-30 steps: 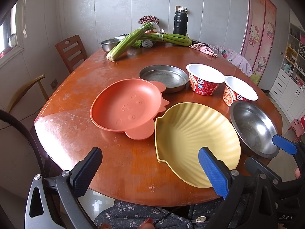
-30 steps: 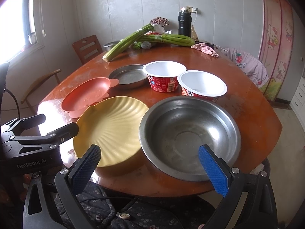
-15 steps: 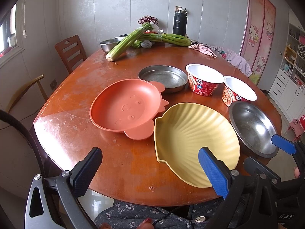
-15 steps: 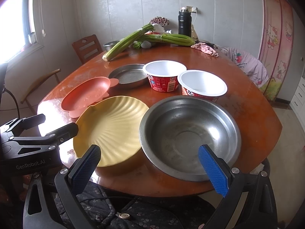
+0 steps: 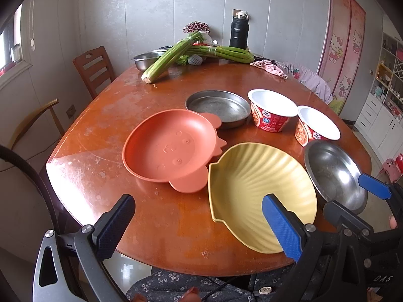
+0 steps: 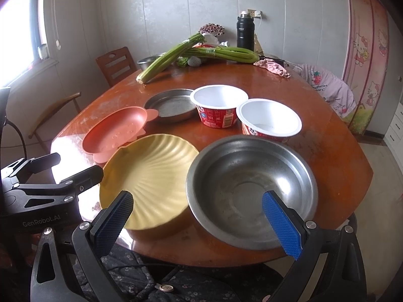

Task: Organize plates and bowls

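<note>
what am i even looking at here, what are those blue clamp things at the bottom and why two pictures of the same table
Those clamps are two hand-held grippers; a person holds one in each hand, and each carries a wide-angle camera looking along its fingers. One picture comes from the left gripper, the other from the right gripper. Both are open and hold nothing.

On the round wooden table lie an orange plate, a yellow shell-shaped plate, a large steel bowl, a shallow steel dish and two empty red noodle cups. At the far edge are celery stalks, another steel bowl and a black flask.
</note>
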Tool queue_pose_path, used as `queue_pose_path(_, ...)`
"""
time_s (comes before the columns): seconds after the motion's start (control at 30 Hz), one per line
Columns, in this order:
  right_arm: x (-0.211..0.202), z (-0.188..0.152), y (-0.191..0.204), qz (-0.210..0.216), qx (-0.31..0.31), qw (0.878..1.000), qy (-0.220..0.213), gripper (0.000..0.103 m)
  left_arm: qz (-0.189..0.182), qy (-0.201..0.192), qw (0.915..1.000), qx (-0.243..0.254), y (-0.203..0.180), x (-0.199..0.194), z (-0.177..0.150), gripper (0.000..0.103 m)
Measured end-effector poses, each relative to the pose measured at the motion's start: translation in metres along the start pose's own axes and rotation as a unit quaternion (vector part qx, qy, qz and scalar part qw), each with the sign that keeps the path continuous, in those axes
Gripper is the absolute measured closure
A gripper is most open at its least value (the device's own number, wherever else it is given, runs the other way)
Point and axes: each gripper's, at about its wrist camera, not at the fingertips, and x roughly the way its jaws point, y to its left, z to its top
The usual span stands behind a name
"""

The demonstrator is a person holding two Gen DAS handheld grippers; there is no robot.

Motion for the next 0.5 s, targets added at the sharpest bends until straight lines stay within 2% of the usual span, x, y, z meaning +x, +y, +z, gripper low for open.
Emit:
queue_pose_path(0.27,0.011,0.028,0.023,0.021,-0.036,0.999,0.004,0.001,0.003,-0.004,0.9995,-0.030,0.028,-0.001,0.019,0.002)
queue_pose_path(0.5,0.027,0.055,0.047,0.037,-0.057,0.998,0.003,0.001,0.012,0.001,0.9981,-0.061,0.067,0.007,0.029,0.002)
